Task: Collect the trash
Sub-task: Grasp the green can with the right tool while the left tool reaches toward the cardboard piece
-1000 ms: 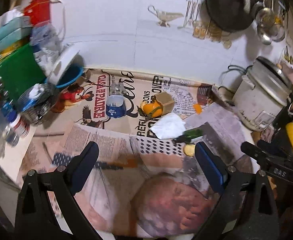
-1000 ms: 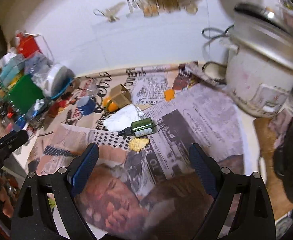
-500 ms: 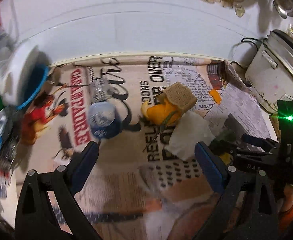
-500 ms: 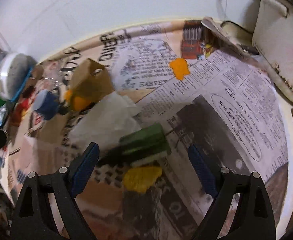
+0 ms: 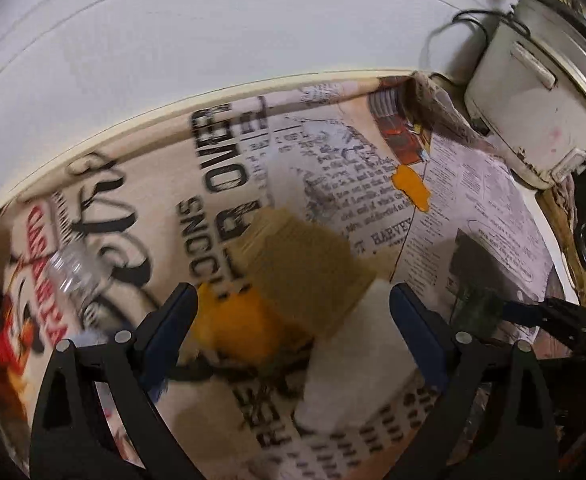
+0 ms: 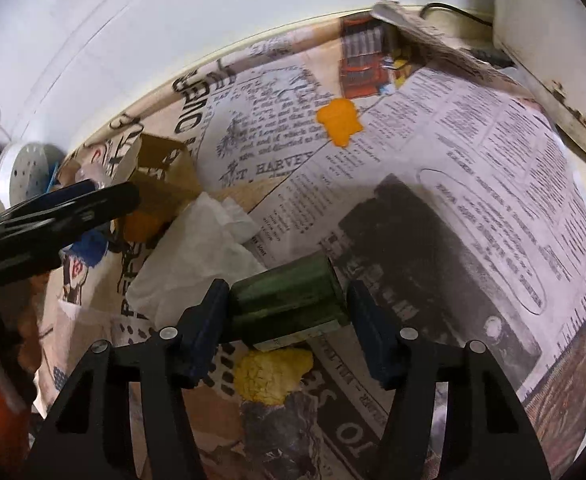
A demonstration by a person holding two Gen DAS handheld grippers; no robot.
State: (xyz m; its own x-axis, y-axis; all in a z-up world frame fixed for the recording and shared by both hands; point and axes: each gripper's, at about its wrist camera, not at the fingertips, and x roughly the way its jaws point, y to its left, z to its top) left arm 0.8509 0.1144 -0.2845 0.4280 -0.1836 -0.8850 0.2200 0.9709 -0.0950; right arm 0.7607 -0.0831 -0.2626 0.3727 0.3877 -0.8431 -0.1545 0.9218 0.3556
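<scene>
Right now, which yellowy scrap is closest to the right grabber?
The crumpled pale yellow scrap, just below the right gripper and the green bottle. The flat orange scrap lies far off by the wall.
</scene>
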